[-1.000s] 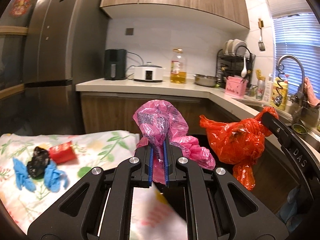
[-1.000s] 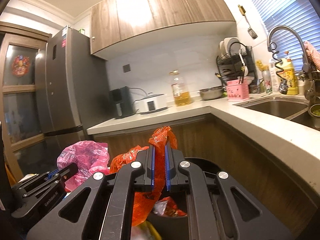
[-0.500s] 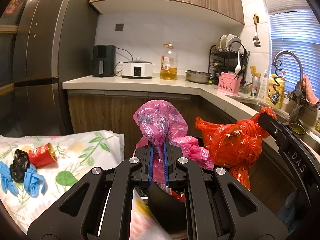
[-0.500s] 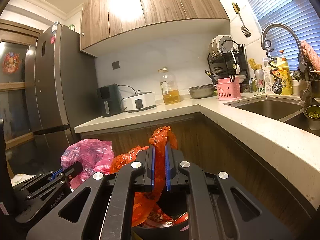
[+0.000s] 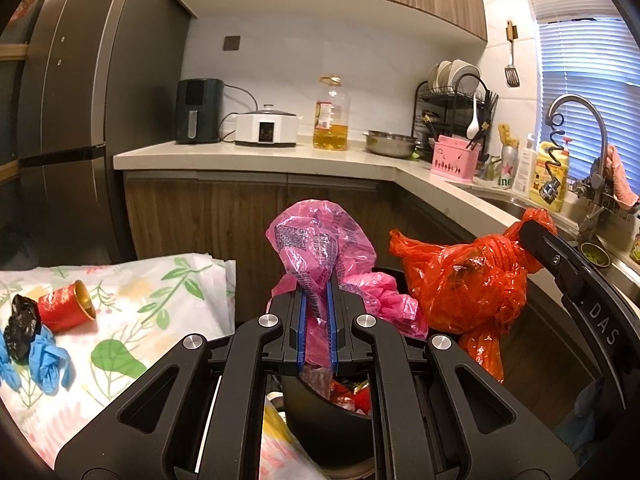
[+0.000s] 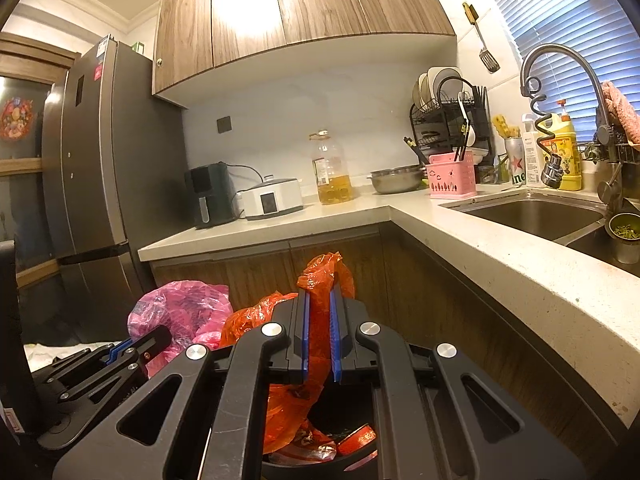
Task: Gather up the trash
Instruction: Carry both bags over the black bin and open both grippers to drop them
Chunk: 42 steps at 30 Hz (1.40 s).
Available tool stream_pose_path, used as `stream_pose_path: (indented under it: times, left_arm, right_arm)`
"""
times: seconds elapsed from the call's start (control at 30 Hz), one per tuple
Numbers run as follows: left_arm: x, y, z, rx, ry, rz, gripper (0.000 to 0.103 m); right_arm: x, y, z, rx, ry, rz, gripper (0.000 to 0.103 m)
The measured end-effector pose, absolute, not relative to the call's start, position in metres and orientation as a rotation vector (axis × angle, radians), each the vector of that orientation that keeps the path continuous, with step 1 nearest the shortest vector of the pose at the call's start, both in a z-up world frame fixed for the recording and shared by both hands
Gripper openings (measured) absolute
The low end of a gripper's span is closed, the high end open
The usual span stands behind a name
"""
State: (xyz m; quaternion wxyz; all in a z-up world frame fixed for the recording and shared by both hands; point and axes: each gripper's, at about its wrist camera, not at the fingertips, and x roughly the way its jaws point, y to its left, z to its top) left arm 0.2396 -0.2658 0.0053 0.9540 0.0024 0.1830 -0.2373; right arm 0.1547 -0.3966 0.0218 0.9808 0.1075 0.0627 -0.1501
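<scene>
Left wrist view showed the left gripper with its jaws pinched narrow on a pink plastic bag, held up over a dark bin that had red wrappers inside. Beside it, to the right, the right gripper clamped an orange plastic bag by its knotted top. On the flowered cloth at left lay a red can, a black scrap and blue gloves. Right wrist view showed the right gripper's jaws closed narrow on the orange bag, above the bin, near the worktop.
</scene>
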Motion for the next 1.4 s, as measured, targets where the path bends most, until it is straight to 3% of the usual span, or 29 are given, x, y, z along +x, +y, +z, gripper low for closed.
stream_pose_path:
  times: [0.57, 0.7, 0.8, 0.87, 0.97, 1.07, 1.4]
  left_arm:
    - [0.253, -0.273, -0.008, 0.016, 0.411, -0.508, 0.008]
    - [0.255, -0.275, -0.010, 0.024, 0.414, -0.517, 0.011]
    - [0.257, -0.276, -0.014, 0.025, 0.433, -0.526, 0.016]
    - [0.258, -0.278, -0.017, 0.026, 0.443, -0.530, 0.032]
    - [0.257, -0.276, -0.018, 0.024, 0.433, -0.527, 0.048]
    - [0.257, -0.270, -0.018, 0.003, 0.429, -0.511, 0.060]
    - [0.243, -0.234, -0.014, -0.057, 0.431, -0.431, 0.083]
  right_arm:
    - [0.171, -0.400, 0.015, 0.215, 0.155, -0.284, 0.011]
    - [0.174, -0.403, 0.012, 0.213, 0.157, -0.274, 0.025]
    - [0.177, -0.406, 0.009, 0.219, 0.164, -0.274, 0.034]
    - [0.177, -0.408, 0.007, 0.223, 0.167, -0.277, 0.035]
    - [0.173, -0.410, 0.006, 0.230, 0.162, -0.283, 0.046]
    - [0.171, -0.412, 0.006, 0.236, 0.159, -0.288, 0.047]
    - [0.153, -0.402, 0.006, 0.259, 0.160, -0.290, 0.066]
